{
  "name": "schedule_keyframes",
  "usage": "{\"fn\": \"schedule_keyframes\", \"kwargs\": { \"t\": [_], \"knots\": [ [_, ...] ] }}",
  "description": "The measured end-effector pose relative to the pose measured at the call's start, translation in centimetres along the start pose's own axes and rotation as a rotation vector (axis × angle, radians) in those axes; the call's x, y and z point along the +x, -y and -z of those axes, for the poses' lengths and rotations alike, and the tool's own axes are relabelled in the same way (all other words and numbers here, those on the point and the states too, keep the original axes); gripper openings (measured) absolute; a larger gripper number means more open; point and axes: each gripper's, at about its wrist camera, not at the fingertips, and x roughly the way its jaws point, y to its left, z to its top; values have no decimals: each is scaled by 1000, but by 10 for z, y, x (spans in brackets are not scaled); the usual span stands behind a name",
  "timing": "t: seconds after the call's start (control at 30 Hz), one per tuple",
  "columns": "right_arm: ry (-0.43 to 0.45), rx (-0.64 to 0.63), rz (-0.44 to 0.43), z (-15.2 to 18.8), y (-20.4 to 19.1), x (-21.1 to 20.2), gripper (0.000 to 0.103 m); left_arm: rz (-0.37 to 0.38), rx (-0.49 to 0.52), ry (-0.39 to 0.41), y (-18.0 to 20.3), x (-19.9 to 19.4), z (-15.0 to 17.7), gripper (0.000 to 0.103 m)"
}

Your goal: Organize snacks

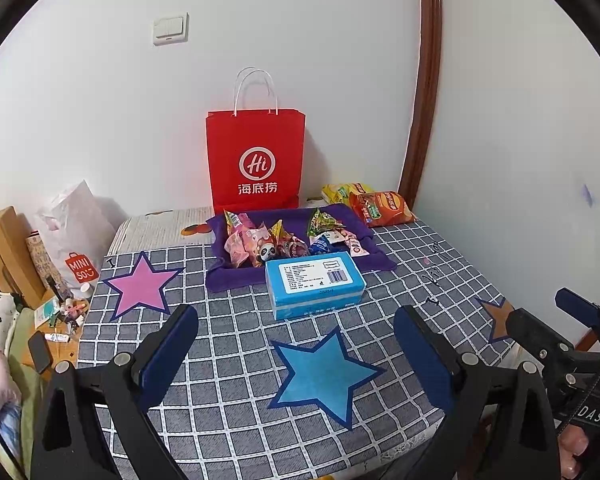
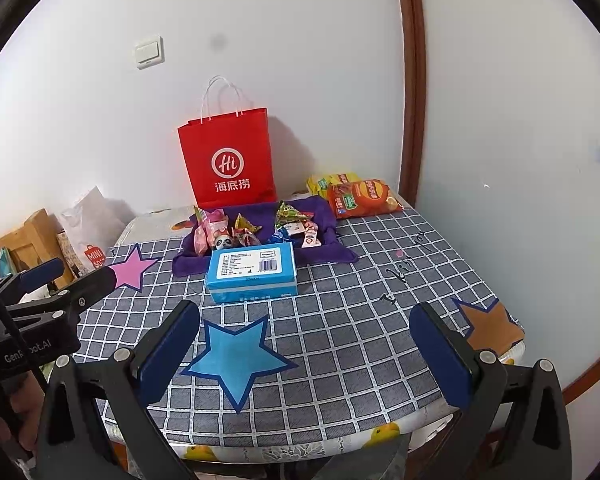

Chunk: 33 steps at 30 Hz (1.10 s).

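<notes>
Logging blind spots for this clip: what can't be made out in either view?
- Red bag: contents hidden by its own front, both views.
- Snacks on the purple cloth: near ones partly hidden behind the blue box; wrapper print too small.
- Box label: text too small to read.
- Yellow packet: mostly covered by the orange chip bag.
- Left gripper and right gripper: bodies cut off by the bottom edge.

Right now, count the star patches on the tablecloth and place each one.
3: a pink star at the far left, a blue star near the front centre, and a brown star at the right edge. More could lie hidden under the cloth's clutter.
</notes>
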Motion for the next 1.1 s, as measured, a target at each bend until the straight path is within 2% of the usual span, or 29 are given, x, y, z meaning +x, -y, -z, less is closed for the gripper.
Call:
{"fn": "schedule_keyframes", "kwargs": {
  "t": [1.1],
  "knots": [
    [14,3,1,1,-1,-7,103,-2,-7,1,1,-3,3,99]
  ]
}}
